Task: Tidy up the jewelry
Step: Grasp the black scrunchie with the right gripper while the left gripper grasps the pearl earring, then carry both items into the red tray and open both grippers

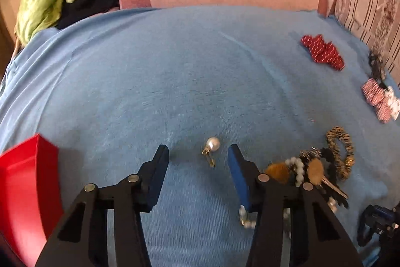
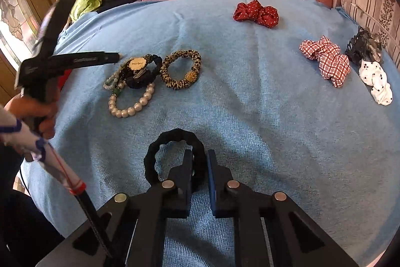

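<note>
Right gripper (image 2: pixel 200 162) clamps the black hair tie (image 2: pixel 175 139); left gripper (image 1: pixel 198 157), part-open, straddles the pearl earring (image 1: pixel 212 145), next to pinch.

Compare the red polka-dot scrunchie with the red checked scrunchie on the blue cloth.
The red polka-dot scrunchie is dark red with tiny white dots; the red checked scrunchie is a red-and-white grid. The dotted one lies alone, far back; the checked one lies nearer, beside a white dotted scrunchie. Both are bunched fabric on the blue cloth.
</note>
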`<state>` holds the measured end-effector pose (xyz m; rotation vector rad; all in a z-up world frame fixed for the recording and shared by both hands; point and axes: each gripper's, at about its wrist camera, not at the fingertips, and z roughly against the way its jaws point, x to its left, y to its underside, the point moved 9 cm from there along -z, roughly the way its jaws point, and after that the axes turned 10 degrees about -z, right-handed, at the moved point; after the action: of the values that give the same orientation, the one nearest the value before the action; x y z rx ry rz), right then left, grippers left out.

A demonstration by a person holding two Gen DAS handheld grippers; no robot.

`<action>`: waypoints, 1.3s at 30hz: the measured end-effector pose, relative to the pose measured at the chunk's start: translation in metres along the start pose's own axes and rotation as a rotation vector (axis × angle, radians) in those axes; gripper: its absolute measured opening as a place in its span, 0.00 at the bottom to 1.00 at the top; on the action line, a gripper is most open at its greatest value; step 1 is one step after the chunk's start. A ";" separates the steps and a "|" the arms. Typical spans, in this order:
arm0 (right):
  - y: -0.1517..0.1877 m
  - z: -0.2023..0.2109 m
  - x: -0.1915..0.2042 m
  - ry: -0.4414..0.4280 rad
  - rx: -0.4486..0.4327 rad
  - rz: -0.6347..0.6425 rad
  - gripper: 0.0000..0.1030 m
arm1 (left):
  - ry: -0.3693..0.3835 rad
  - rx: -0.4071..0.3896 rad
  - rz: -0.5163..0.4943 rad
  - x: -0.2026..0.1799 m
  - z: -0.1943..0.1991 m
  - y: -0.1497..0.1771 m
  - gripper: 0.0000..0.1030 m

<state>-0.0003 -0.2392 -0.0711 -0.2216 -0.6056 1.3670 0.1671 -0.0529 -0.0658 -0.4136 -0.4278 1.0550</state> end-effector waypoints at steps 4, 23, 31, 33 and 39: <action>0.000 -0.002 -0.001 -0.003 0.006 -0.005 0.12 | -0.018 -0.014 -0.012 0.000 -0.009 -0.010 0.41; -0.014 0.020 0.009 -0.043 -0.106 0.001 0.11 | 0.066 -0.206 0.067 0.005 0.093 0.017 0.11; -0.014 0.021 0.027 -0.057 -0.123 0.045 0.11 | 0.055 -0.260 0.131 0.037 0.131 0.026 0.11; -0.013 0.023 0.033 -0.065 -0.122 0.053 0.11 | 0.052 -0.270 0.164 0.053 0.138 0.031 0.11; -0.020 0.028 0.065 -0.101 -0.123 0.082 0.11 | 0.021 -0.293 0.250 0.106 0.156 0.049 0.11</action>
<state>0.0068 -0.1867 -0.0199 -0.2803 -0.7732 1.4277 0.0946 0.0818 0.0549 -0.7531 -0.5231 1.2326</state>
